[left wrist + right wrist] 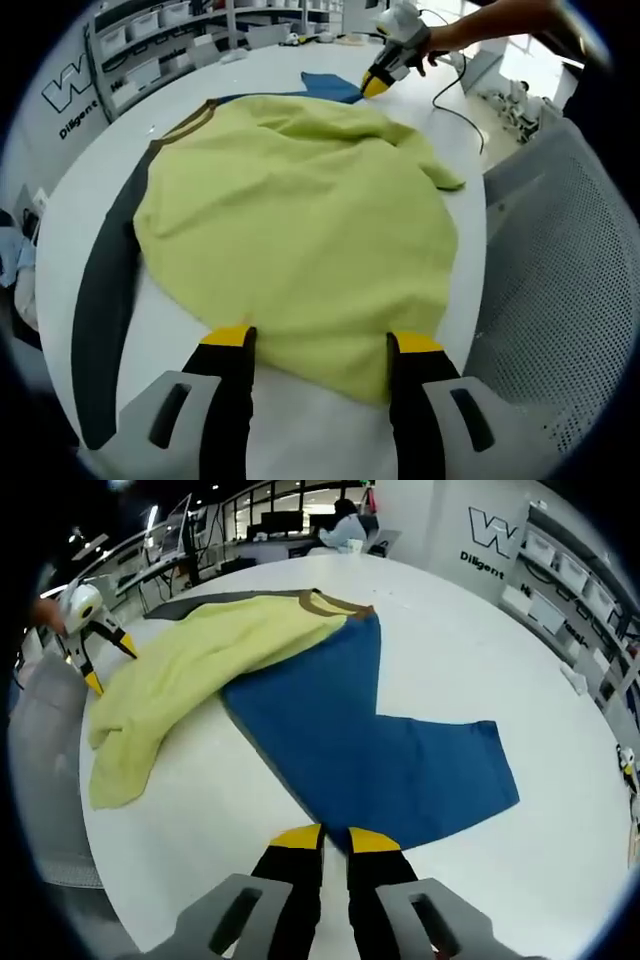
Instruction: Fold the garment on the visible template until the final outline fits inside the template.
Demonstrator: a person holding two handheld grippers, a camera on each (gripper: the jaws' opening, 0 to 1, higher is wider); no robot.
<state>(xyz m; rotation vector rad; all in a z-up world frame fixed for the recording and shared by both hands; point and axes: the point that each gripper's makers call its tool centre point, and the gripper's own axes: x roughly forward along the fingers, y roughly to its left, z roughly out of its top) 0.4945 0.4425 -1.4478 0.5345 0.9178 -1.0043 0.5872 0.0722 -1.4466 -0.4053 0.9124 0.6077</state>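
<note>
At frame centre, crumpled yellow-green fabric garment (300,220) lay over blue T-shaped template (370,730) on round white table (480,640). Left gripper (320,345) spread wide at hem; right gripper (335,838) nearly clenched at template edge, grasp unclear.

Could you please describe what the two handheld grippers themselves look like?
Both the left gripper and the right gripper have black jaws with yellow tips on light grey bodies. Seen from afar, the right one shows a white rounded housing with a dark cable trailing away.
</note>
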